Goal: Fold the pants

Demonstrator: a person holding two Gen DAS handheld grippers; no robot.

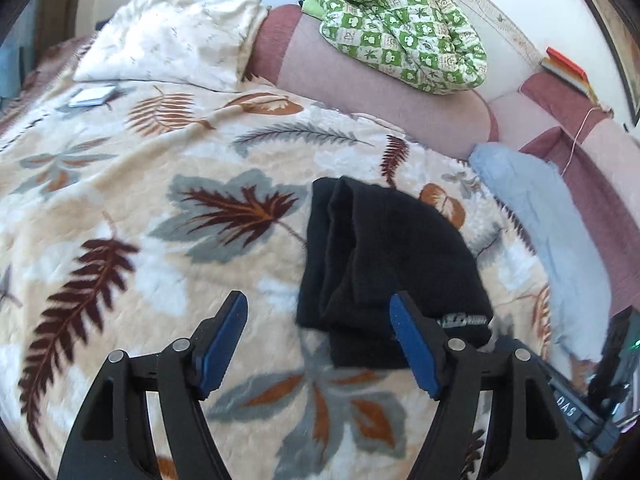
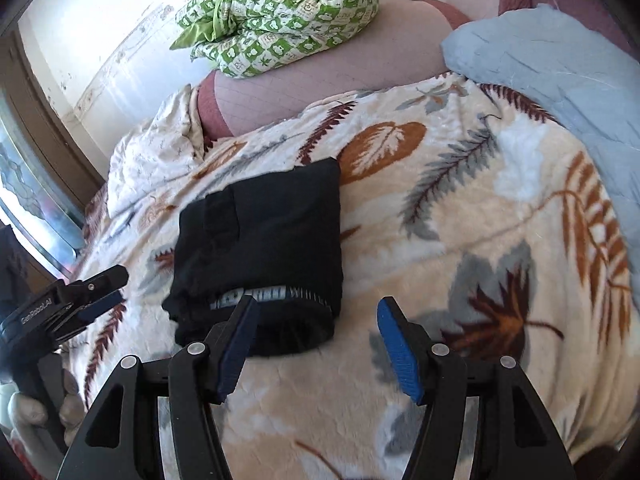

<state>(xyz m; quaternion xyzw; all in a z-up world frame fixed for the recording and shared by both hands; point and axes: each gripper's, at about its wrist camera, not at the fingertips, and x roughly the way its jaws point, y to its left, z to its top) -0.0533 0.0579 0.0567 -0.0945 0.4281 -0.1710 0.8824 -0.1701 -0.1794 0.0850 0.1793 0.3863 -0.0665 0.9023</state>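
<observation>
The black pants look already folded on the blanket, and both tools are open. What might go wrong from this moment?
1. The folded black pants lie loose on a soft, plush leaf-print blanket; the layers may slip open.
2. The right tool has one finger at the waistband edge, so a careless move may drag the top layer.
3. The left tool is also close and may snag the fabric.

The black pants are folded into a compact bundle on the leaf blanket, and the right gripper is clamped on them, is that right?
Not quite. The black pants are folded on the leaf blanket, but the right gripper is open and holds nothing, as the right wrist view shows.
</observation>
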